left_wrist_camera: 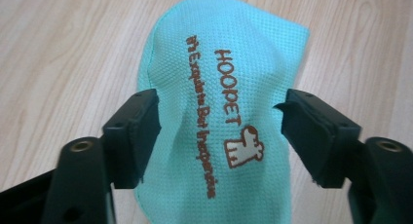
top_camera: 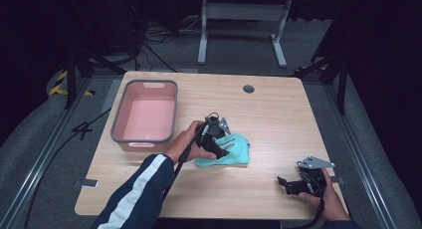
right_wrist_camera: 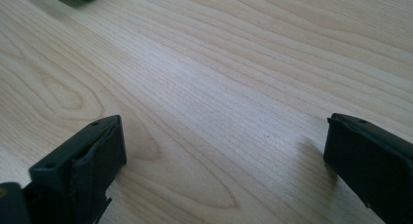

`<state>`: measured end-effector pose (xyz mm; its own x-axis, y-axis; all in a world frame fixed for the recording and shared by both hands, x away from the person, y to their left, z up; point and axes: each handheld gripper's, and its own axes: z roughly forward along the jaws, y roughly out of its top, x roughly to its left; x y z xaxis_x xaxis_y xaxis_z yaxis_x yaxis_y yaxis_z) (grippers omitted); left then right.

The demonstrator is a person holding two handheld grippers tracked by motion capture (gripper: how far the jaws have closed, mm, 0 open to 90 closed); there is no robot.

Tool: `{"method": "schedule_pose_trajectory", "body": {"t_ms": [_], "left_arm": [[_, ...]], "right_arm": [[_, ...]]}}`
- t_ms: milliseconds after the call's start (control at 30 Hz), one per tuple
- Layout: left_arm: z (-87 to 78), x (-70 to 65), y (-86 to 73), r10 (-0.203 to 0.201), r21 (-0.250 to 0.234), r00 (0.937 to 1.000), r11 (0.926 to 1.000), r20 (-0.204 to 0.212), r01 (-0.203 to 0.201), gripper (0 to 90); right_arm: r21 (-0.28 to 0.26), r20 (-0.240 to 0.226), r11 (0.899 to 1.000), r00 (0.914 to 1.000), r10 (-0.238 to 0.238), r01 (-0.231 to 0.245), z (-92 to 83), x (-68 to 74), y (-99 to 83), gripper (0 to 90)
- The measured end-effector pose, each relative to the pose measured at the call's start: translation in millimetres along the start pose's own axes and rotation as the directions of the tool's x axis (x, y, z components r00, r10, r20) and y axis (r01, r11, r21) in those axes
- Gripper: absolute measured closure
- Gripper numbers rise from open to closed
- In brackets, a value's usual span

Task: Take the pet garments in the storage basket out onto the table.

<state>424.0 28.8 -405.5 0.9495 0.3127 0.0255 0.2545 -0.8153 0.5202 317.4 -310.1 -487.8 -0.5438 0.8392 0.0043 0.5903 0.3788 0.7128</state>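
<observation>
Early stage by the look of it: teal cloth (left_wrist_camera: 219, 121) flat mid-table, right of the empty pink bin (top_camera: 145, 117), left gripper (left_wrist_camera: 221, 131) jaws apart astride it, ungrasped; right gripper (top_camera: 293, 185) idle near-right, jaws apart on bare wood.

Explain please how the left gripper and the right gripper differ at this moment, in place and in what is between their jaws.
The left gripper is near the middle of the table, over the turquoise cloth; the right gripper is near the front right corner. The left gripper's jaws stand on either side of the cloth; the right gripper has bare wood between its jaws. Both are open, black and held by a hand.
</observation>
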Motion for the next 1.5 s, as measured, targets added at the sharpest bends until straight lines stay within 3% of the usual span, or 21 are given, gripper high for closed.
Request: {"method": "schedule_pose_trajectory", "body": {"t_ms": [300,367,700,1267,1333,1400,1500], "left_arm": [[-27.3,-11.1,-17.5,0.039,-0.036,0.9973,0.9985,-0.063,-0.041,24.9],[-31.7,-13.0,-21.4,0.032,-0.047,0.9973,0.9983,-0.066,-0.035,25.2],[-47.2,-25.2,-47.8,0.079,-0.026,0.9918,0.9963,-0.101,-0.082,24.4],[-57.2,-37.1,-102.3,0.074,0.011,0.9898,0.9973,-0.122,-0.073,23.8],[-60.5,-38.6,-108.7,0.078,0.011,0.9866,0.9970,-0.143,-0.077,25.3],[-65.8,-38.7,-118.3,0.055,-0.018,0.9853,0.9981,-0.162,-0.059,26.5],[-68.8,-37.5,-126.2,0.046,-0.015,0.9851,0.9987,-0.166,-0.049,26.2]], "right_arm": [[0.000,0.000,1.000,1.0000,0.001,-0.001,0.0,0.0,0.0,1.9],[0.000,0.000,1.000,1.0000,0.001,-0.001,0.0,0.0,0.0,1.9],[0.000,0.001,1.000,1.0000,0.001,-0.001,0.0,0.1,-0.1,1.9],[0.000,0.002,1.000,1.0000,0.003,-0.003,-0.1,0.3,-0.1,1.9],[0.000,0.002,1.000,1.0000,0.003,-0.003,-0.1,0.3,-0.1,1.9],[0.000,0.002,1.000,1.0000,0.003,-0.003,-0.1,0.2,-0.1,1.9],[0.000,0.003,1.000,1.0000,0.004,-0.004,-0.2,0.4,-0.1,1.9]]}}
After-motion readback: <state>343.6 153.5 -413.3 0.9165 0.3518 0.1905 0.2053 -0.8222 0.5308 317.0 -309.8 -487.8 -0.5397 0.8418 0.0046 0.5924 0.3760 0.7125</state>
